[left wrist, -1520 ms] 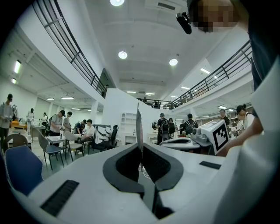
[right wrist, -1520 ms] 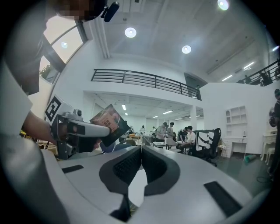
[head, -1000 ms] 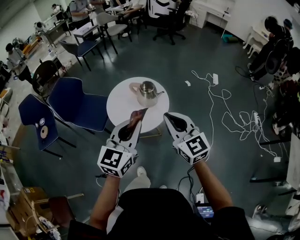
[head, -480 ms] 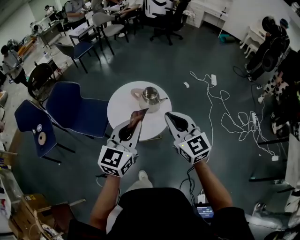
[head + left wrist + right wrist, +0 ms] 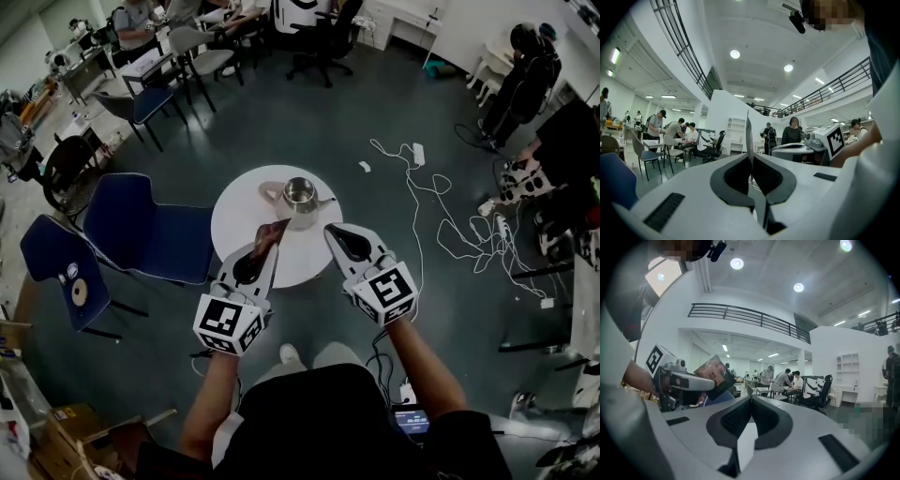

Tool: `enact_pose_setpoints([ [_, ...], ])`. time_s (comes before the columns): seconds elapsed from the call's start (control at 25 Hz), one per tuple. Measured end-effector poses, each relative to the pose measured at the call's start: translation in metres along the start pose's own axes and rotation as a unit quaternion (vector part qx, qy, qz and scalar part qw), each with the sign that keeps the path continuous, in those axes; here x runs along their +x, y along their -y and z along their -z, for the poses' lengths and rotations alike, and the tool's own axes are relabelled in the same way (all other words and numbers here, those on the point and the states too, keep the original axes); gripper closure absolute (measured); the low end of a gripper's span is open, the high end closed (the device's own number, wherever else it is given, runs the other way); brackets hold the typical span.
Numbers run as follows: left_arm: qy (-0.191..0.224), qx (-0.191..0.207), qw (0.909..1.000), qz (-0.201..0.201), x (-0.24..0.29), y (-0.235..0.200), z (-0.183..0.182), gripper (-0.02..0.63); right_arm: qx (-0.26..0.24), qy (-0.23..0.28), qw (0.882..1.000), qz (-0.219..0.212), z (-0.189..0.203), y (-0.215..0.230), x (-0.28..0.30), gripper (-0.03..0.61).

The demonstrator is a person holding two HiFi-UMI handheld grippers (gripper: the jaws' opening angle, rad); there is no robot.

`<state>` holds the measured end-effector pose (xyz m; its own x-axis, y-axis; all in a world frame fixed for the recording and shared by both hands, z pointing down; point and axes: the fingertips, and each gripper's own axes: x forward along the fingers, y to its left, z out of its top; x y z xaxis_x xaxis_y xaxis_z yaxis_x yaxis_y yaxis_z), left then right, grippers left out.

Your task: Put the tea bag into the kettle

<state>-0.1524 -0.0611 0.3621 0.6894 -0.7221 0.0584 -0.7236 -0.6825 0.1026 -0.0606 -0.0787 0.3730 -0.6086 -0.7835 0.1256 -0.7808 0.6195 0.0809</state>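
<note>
A steel kettle [image 5: 300, 195] stands open-topped on a round white table [image 5: 239, 220], its lid [image 5: 272, 190] lying beside it on the left. My left gripper [image 5: 270, 236] is held above the table's near edge, shut on a dark reddish tea bag packet [image 5: 274, 231] that sticks up from its tips. In the left gripper view the packet [image 5: 748, 136] shows edge-on between the closed jaws. My right gripper [image 5: 330, 231] hovers just right of it, shut, with nothing seen in it. The right gripper view shows the packet [image 5: 714, 373] held by the left gripper [image 5: 710, 383].
Two blue chairs [image 5: 141, 225] stand left of the table. White cables and a power strip [image 5: 422, 187] trail over the dark floor at right. People sit at desks [image 5: 141, 56] far behind, and others stand at the right [image 5: 525, 75].
Both grippers keep the same pose, the left still holding the packet. The head view has drifted a little, so the table and kettle sit slightly higher in the picture.
</note>
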Motion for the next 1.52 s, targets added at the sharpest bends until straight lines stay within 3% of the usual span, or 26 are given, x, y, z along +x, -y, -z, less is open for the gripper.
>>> enact_pose_setpoints([
  [0.4, -0.009, -0.003, 1.0, 0.002, 0.047, -0.011, 0.0, 0.598, 0.007, -0.006, 1.0, 0.0, 0.006, 0.045, 0.017, 0.56],
  [0.8, -0.027, -0.009, 0.9989, -0.038, 0.128, -0.022, 0.019, 0.598, 0.009, -0.009, 0.999, -0.04, 0.026, 0.125, 0.052, 0.56],
  [1.52, -0.102, -0.005, 0.9913, -0.083, 0.225, -0.074, 0.071, 0.598, 0.034, -0.039, 0.995, -0.08, 0.075, 0.208, 0.111, 0.56],
])
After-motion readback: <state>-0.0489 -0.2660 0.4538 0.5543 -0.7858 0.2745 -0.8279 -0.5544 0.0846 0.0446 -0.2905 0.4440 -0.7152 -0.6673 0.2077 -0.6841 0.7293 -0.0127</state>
